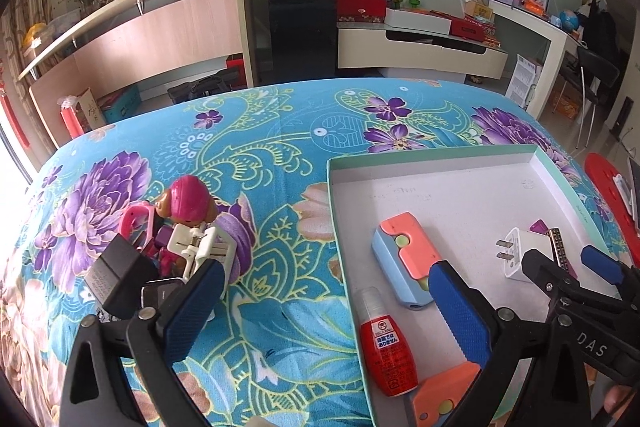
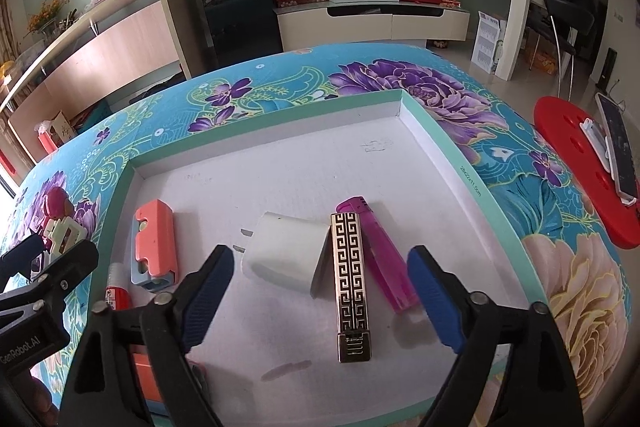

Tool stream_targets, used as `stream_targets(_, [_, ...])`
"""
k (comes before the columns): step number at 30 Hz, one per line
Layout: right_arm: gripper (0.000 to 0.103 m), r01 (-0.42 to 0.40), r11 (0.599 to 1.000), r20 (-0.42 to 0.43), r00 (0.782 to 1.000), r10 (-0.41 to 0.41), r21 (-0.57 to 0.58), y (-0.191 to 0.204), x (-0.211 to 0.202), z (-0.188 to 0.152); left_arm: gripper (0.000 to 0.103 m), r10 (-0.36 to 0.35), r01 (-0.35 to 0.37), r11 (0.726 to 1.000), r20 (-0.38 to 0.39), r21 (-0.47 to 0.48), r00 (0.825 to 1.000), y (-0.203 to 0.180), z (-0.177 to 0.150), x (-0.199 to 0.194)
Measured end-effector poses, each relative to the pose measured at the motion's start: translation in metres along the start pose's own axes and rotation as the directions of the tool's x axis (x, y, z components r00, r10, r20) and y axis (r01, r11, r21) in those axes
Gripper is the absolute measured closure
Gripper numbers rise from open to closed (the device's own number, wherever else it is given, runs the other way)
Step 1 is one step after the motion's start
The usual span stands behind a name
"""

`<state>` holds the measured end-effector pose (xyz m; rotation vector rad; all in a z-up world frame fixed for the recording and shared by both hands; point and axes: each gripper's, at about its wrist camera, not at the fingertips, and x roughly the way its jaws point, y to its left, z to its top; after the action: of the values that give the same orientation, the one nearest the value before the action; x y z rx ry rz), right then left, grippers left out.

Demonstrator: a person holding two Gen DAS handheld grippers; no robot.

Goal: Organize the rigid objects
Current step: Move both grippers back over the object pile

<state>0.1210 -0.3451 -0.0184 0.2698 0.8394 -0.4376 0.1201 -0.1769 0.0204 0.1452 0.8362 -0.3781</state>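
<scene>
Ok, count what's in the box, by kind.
Lighters: 2
Orange-blue cases: 2
Charger: 1
Red bottle: 1
Total: 6

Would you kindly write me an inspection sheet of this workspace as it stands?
Surface: floral blue cloth over the table, bearing a shallow white tray.
Job's things: in the tray lie a white charger, gold patterned lighter, pink lighter, coral-blue case and red bottle; a toy pile sits on the cloth outside it.
Clutter: red stool holding a phone.
Grippers: left gripper open; right gripper open above the lighters.
Cables: nothing seen on the table.
Surroundings: shelves, television, desk.
</scene>
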Motion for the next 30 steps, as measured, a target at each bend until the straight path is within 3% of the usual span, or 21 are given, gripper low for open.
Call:
stream_targets(13, [0.006, -0.006, 0.996, 0.032, 0.999, 0.009, -0.09, 0.025, -0.005, 0.0, 0.0, 0.07, -0.066, 0.994, 0.041, -0.089, 0.997, 0.037, 0.002, -0.017])
stream_targets(21, [0.006, -0.052, 0.99, 0.076, 0.995, 0.063, -0.13, 0.051, -0.018, 0.003, 0.0, 0.136, -0.124, 0.981, 0.069, -0.147, 0.988, 0.079, 0.005, -0.036])
stream_targets(30, [0.006, -0.22, 0.966, 0.097, 0.967, 0.234, -0.138, 0.097, -0.037, 0.008, 0.0, 0.254, -0.23, 0.941, 0.069, -0.25, 0.965, 0.146, -0.006, -0.056])
